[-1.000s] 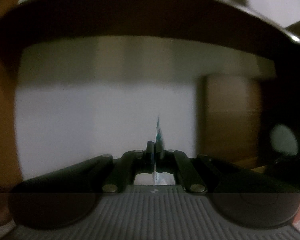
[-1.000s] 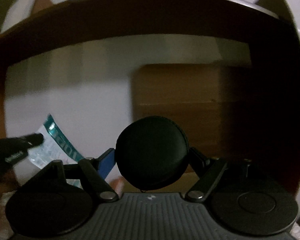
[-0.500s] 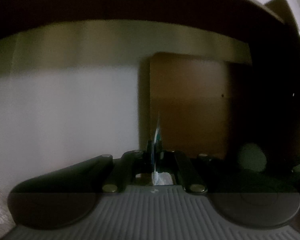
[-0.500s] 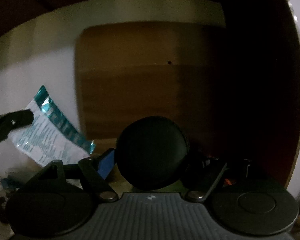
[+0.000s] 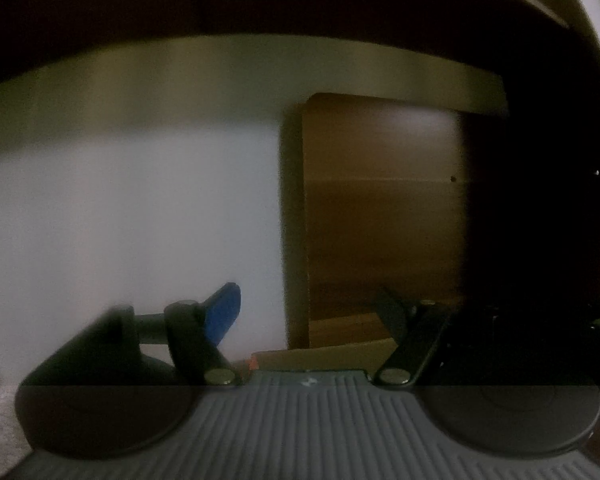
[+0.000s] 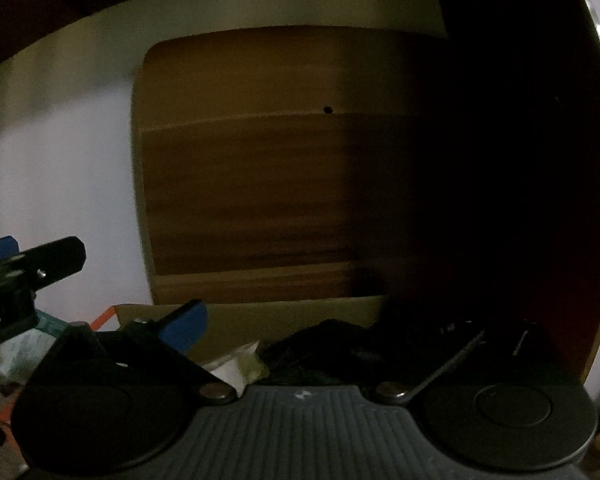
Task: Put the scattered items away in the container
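Note:
My left gripper is open and empty; its blue-padded left finger stands wide of the dark right finger. My right gripper is open and empty too, over the cardboard container. Inside the container lie a dark round case and a pale wrapper. The left gripper also shows in the right wrist view at the left edge, above the white and teal packet, which lies low at the left. The scene is dim.
A brown wooden panel stands behind the container, with a white wall to its left. A dark shelf edge hangs overhead. Dark objects sit at the container's right side.
Both grippers have opened. The left one let go of the white and teal packet; the right one let go of the dark round case, which now lies in the container.

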{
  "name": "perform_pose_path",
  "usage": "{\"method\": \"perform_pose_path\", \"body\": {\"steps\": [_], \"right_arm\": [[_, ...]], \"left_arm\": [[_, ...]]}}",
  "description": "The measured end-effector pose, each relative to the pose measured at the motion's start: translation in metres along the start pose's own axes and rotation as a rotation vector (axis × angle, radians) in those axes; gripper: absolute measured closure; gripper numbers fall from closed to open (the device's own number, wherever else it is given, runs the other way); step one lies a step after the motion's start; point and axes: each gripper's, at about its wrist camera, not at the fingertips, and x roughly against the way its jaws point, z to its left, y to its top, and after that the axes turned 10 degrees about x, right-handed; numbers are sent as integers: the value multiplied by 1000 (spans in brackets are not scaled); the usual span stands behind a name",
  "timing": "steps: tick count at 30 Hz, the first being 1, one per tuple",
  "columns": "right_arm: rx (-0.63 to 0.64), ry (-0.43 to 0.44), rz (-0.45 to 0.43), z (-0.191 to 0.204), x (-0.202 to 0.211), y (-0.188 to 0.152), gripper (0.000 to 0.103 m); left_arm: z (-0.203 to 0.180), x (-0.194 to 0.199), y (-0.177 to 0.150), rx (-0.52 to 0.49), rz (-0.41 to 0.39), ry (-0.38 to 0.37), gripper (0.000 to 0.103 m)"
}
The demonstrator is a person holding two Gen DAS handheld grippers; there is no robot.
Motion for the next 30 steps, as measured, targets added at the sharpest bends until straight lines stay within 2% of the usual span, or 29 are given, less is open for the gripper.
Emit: {"method": "perform_pose_path", "body": {"steps": [8,13,18,22,27,29,30], "right_arm": [[11,7,-24,20,22,11,0],[1,61,-71,52,56,21,0],[12,187,-83,114,89,7,0],[32,274,-37,162,105,-16,0],[66,322,84,209,93,-44,0],[90,319,118,221,84,-47,0],[104,316,132,227,78,-47,0]], "left_arm": [[22,29,-3,6,0,13,28],[78,68,-8,19,11,89,21],[142,94,-30,-52,62,199,21],[178,97,-52,-82,111,262,21],[194,83,-69,-109,170,254,22],[198,71,-76,-99,214,256,25],[201,64,-78,-79,248,251,33]]}}
